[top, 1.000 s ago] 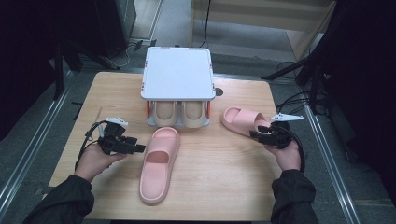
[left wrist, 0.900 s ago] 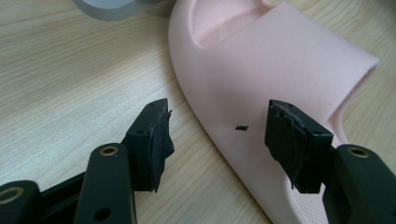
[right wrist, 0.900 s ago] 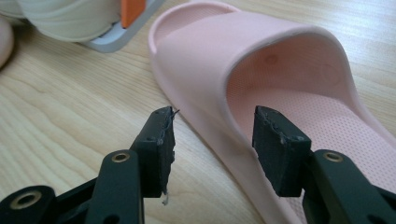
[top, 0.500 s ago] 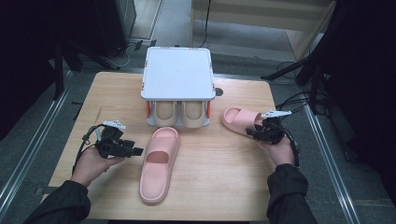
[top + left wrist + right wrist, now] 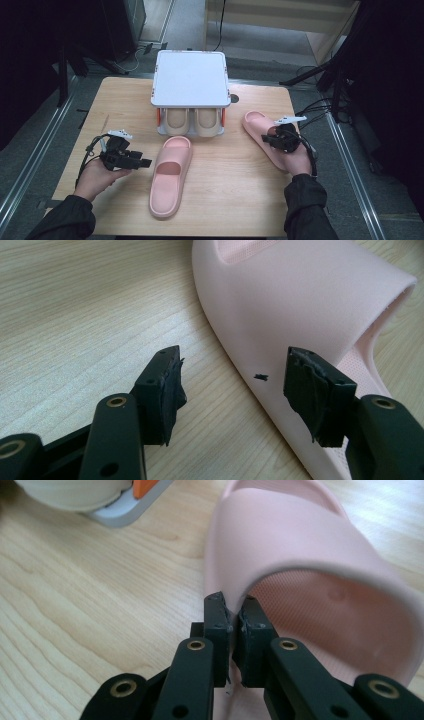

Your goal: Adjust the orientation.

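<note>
Tabletop rack (image 5: pixel 190 80) holds two beige slippers (image 5: pixel 192 121).

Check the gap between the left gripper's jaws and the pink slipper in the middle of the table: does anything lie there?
Nothing: in the left gripper view, bare wood table separates the open left gripper from the slipper.

High overhead, two close slipper-level views

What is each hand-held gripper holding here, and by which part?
The right hand-held gripper pinches the right pink foam slipper by its side wall at the strap. The left hand-held gripper holds nothing.
</note>
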Tool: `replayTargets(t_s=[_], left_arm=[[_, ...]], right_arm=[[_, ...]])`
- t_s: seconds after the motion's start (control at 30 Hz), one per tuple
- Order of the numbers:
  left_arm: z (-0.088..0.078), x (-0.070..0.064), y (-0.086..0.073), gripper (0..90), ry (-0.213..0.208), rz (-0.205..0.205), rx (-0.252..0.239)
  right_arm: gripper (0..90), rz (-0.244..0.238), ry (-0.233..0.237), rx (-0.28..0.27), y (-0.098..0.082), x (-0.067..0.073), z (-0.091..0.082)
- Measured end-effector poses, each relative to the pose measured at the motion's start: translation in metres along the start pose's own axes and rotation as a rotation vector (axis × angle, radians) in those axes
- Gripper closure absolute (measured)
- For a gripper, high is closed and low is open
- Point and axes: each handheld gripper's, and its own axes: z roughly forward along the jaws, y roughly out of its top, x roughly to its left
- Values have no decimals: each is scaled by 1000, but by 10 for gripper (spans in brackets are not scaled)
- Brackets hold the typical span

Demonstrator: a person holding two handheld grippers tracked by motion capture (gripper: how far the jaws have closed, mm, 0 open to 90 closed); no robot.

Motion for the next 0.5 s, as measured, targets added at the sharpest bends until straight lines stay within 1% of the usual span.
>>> replayTargets(t_s=[0.07, 0.13, 0.23, 0.3, 0.43, 0.5], left_arm=[[0, 0, 0, 397, 2, 1, -2], [0, 0, 1, 397, 3, 1, -4], [0, 0, 2, 397, 2, 1, -5], [1, 0, 3, 397, -2, 4, -1], [3, -1, 5, 395, -4, 12, 0], [4, -1, 7, 392, -1, 17, -1]], right_arm=[[857, 26, -8, -8, 2, 0, -4], [858, 49, -3, -16, 3, 1, -7], [858, 40, 0, -19, 4, 5, -11], [858, 41, 5, -19, 5, 10, -15], [858, 22, 13, -31, 7, 24, -24], [857, 6, 27, -34, 7, 32, -29]])
